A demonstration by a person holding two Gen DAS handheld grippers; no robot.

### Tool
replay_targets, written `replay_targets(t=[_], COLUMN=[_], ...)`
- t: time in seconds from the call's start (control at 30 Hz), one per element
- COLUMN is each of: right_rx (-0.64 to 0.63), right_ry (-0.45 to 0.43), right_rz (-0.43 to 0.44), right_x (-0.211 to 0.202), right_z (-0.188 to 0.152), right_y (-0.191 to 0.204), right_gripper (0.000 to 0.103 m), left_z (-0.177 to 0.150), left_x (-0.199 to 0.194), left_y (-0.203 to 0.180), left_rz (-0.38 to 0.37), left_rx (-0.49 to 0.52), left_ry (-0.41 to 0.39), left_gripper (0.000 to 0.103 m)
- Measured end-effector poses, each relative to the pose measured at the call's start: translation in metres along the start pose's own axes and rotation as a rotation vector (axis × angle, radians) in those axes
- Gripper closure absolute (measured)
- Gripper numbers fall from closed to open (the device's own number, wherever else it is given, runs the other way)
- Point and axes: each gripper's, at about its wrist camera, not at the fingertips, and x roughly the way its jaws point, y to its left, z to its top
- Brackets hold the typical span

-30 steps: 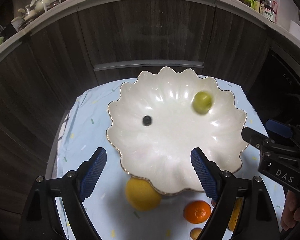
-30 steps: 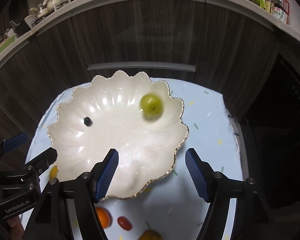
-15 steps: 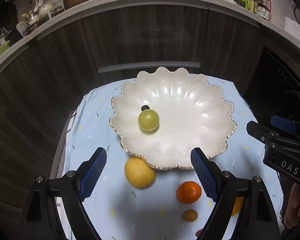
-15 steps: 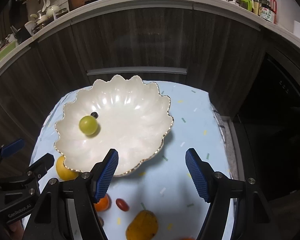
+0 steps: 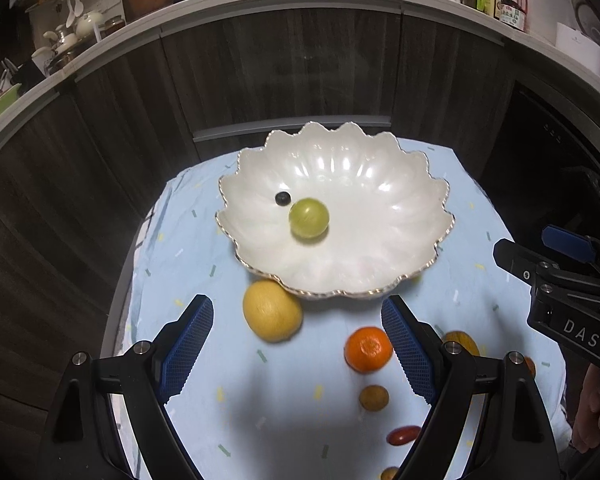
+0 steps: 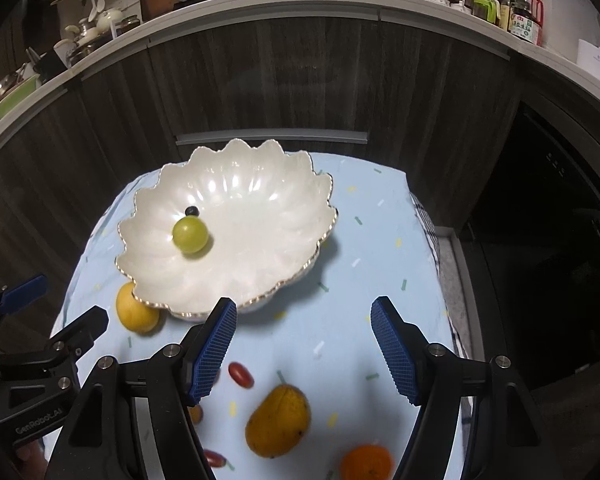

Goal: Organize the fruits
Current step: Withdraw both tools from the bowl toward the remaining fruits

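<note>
Two fruits are already lying in the scalloped white bowl [image 5: 400, 216]: a green grape [image 5: 309, 218] and a small dark berry [image 5: 283, 198] just beside it. Several more are waiting on the light blue cloth [image 5: 188, 248] in front of the bowl. Both grippers are standing released, with nothing between the blue pads. The left gripper [image 5: 298, 346] is hovering over the near part of the cloth, and the yellow lemon [image 5: 272, 310] is lying between its jaws, a little toward the bowl, touching the bowl's rim or almost. The orange mandarin [image 5: 368, 349] is sitting close to its right pad. The right gripper [image 6: 304, 348] is pointing at bare cloth; the mango [image 6: 278, 420] is lying below its jaws, toward the person, with its long axis tilted up to the right. I judge the left hand is nearer to the lemon, so it is probably going for that fruit next, with only a short move forward and down.
</note>
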Motion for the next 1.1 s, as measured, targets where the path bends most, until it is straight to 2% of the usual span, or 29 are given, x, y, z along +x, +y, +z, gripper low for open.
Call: replay_targets(t=[0.57, 1.1], right_rx=[0.004, -0.024], right_ry=[0.019, 0.033], right_rz=[-0.026, -0.038], right_x=[-0.013, -0.017], right_z=[-0.046, -0.083], right_y=[-0.020, -0.032], right_gripper=[0.033, 0.033], left_z=[-0.041, -0.082], left_x=[-0.007, -0.015], left_y=[-0.027, -0.045], left_rz=[-0.037, -0.042], left_rx=[0.037, 0.023], left_ry=[0.031, 0.068], left_gripper=[0.017, 0.017])
